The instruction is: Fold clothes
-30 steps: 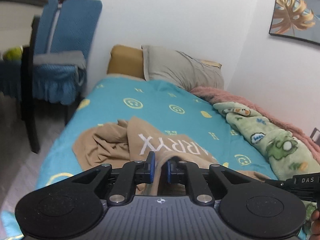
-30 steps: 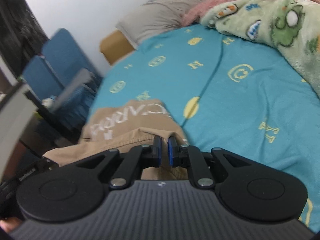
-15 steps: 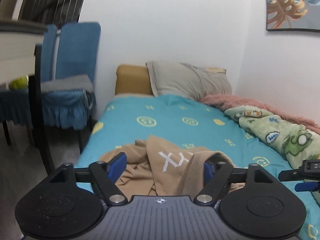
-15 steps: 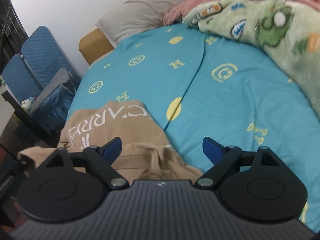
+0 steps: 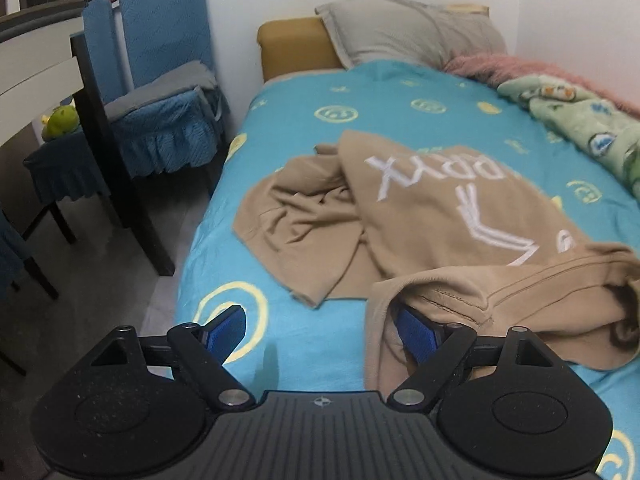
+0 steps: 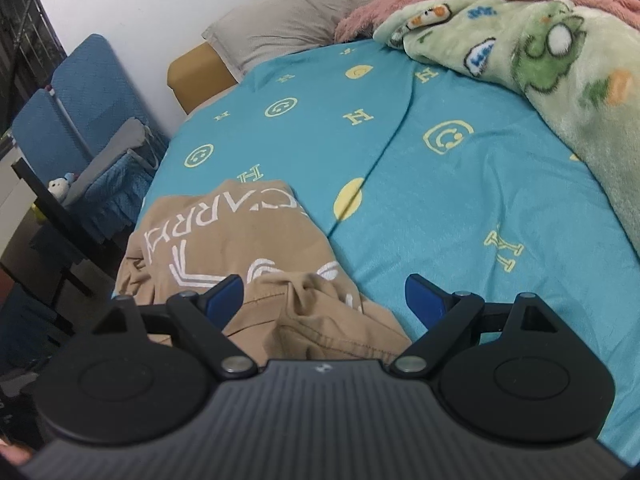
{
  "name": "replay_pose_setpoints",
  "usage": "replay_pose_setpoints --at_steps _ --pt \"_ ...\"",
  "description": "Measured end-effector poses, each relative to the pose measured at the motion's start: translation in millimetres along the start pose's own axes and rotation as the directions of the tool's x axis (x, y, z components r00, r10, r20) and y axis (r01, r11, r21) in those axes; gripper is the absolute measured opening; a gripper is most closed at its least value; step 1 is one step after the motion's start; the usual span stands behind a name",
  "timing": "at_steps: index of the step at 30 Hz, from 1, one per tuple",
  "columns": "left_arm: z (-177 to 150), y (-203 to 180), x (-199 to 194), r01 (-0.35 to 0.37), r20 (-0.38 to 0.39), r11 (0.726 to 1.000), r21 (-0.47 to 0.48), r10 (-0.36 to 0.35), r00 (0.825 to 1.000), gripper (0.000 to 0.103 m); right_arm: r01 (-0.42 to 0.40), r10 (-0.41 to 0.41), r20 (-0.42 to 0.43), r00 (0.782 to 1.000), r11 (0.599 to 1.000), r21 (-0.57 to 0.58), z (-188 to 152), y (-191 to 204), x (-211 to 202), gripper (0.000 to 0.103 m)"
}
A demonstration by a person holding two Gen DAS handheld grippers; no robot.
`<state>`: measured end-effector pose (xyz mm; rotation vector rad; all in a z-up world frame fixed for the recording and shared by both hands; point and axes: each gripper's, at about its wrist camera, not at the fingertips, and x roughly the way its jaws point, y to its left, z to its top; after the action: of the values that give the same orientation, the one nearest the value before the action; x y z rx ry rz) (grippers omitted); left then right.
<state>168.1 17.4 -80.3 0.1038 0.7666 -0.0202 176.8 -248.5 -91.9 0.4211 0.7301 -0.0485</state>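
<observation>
Shirt (image 5: 440, 216) had been pinched by both claws 1 second earlier and was since let go: left claw (image 5: 320, 330) and right claw (image 6: 324, 296) stood wide apart. It lay rumpled on the bed (image 6: 460, 200) just ahead of them, not neatly folded.

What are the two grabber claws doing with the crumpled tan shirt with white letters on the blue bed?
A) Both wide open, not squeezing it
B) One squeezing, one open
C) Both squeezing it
A: the left gripper and the right gripper both have their blue pads spread wide, and the crumpled tan shirt with white letters lies loose on the blue bed cover.
</observation>
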Motion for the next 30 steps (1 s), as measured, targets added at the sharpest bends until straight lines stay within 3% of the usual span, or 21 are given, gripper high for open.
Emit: replay_pose_setpoints --at_steps 4,6,11,14,16,19,23,30 --pt "-4.4 0.0 -29.0 0.026 0.056 1.000 0.006 -0.026 0.998 0.097 0.013 -0.013 -0.006 1.000 1.000 0.003 -4.1 -1.8 -2.2 0.089" --pt "-7.3 -2.2 -41.9 0.043 0.071 0.999 0.032 -0.045 0.996 0.097 -0.001 0.001 -0.005 1.000 1.000 0.022 -4.8 -3.6 -4.7 0.089" --pt "-19.3 -15.7 -70.4 0.052 0.117 0.990 0.134 -0.068 0.991 0.097 -0.009 0.009 0.000 1.000 0.999 0.031 -5.6 -4.9 -8.8 0.089" --pt "-26.3 -35.3 -74.5 0.063 0.156 0.966 0.250 -0.105 0.982 0.097 -0.015 0.015 0.003 1.000 0.999 0.031 -5.5 -4.8 -9.6 0.089" --pt "-34.9 -54.0 -65.0 0.007 0.180 0.936 0.351 -0.075 0.981 0.097 -0.016 0.016 0.002 1.000 0.999 0.030 -5.2 -4.6 -8.4 0.089" --pt "-47.7 -80.6 -48.2 -0.100 0.229 0.871 0.481 -0.015 0.973 0.096 -0.016 0.016 -0.001 1.000 0.999 0.032 -4.6 -4.9 -6.3 0.089" --pt "-55.2 -98.5 -32.7 -0.233 0.324 0.809 0.540 0.056 0.944 0.095 -0.013 0.014 -0.005 1.000 0.999 0.032 -4.9 -5.1 -3.1 0.089" --pt "-51.8 -94.4 -44.7 -0.389 0.467 0.790 0.474 0.149 0.871 0.095 0.001 -0.001 -0.027 1.000 1.000 0.012 -9.9 -1.7 3.7 0.089"
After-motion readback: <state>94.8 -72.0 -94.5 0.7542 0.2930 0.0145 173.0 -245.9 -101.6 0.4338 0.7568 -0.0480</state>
